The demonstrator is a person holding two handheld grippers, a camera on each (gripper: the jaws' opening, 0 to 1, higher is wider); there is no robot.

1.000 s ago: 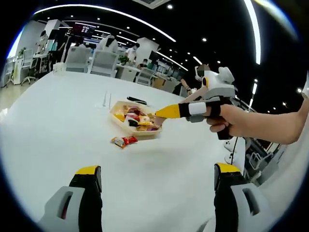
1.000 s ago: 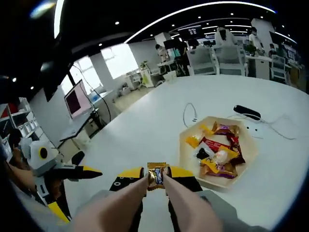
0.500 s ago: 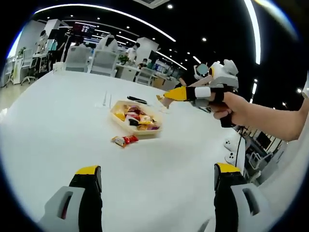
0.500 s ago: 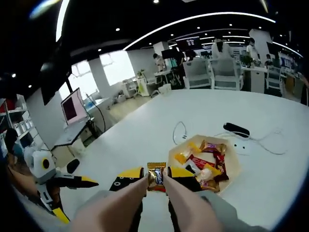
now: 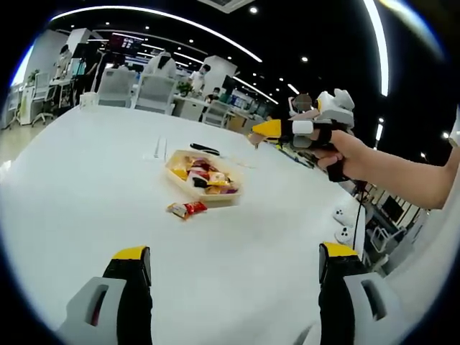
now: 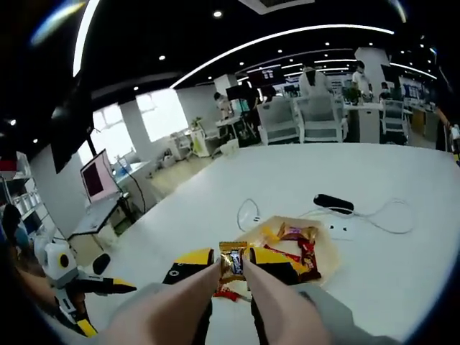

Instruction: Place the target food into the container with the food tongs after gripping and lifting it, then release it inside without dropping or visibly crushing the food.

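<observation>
In the right gripper view, the right gripper [image 6: 232,260] has its two yellow-tipped jaws drawn in narrow, pinching a small wrapped candy [image 6: 232,259] between the tips. The candy, in a gold and dark wrapper, stands upright in the grip and looks uncrushed. Just beyond the jaw tips and slightly to the right lies the container [image 6: 327,248], a pale shallow tray on the white table [image 6: 402,215], with several wrapped sweets already in it. The held candy hangs above the near edge of the tray, apart from its contents. A small red wrapper [image 6: 224,293] shows just below the jaws, probably the loose sweet lying on the table, though most of it is hidden.

In the left gripper view, the left gripper [image 5: 233,264] has its jaws spread wide with nothing between them, low over bare table. Well ahead of it lie the tray and, nearer, the loose red sweet beside the tray. Above and to the right of the tray, a hand [image 5: 343,152] holds the right gripper raised well clear of the table.
</observation>
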